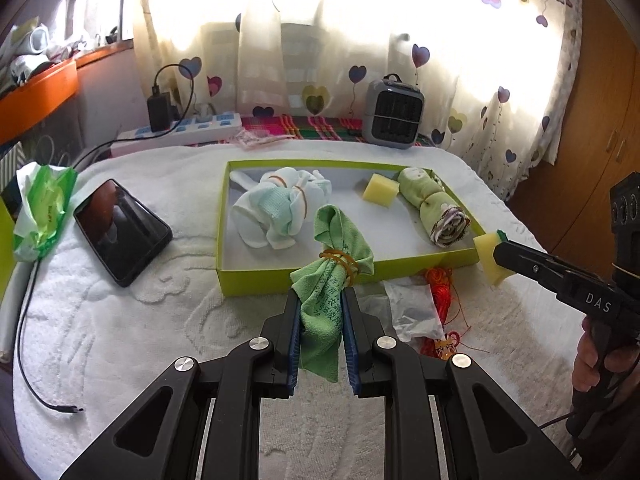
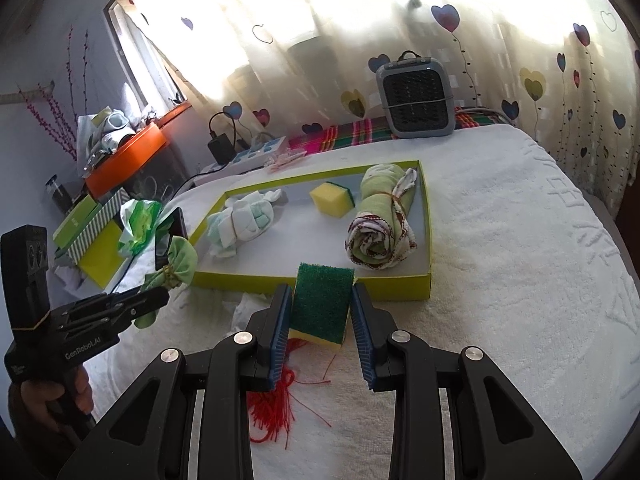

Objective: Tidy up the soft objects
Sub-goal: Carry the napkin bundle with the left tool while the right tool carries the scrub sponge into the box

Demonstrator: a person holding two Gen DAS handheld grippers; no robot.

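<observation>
In the left wrist view, the left gripper (image 1: 320,300) is clamping a green cloth bundle (image 1: 332,264), tied with a rubber band (image 1: 340,260), its upper end hanging over the near wall of the green tray (image 1: 256,280). Judged from this, the step in hand is carrying the bundle over that wall; it is best done by clearing the rim fully and lowering into the bare floor between the white sock bundle (image 1: 276,208) and the yellow sponge (image 1: 380,188), releasing only once the cloth is resting. The bundle is looking limp and creased, its free tail drooping between the pads. At the right edge the right gripper (image 1: 498,256) is pinching a second sponge (image 1: 490,256) near the tray's right corner. In the right wrist view, the right gripper (image 2: 320,308) is closed on that scouring sponge (image 2: 320,300), green abrasive face up, yellow foam beneath, just short of the tray's (image 2: 312,284) front wall. Open floor is lying ahead beside the rolled green towel (image 2: 380,224). The left gripper (image 2: 160,296) is holding the cloth bundle (image 2: 176,264) off the tray's left corner.
</observation>
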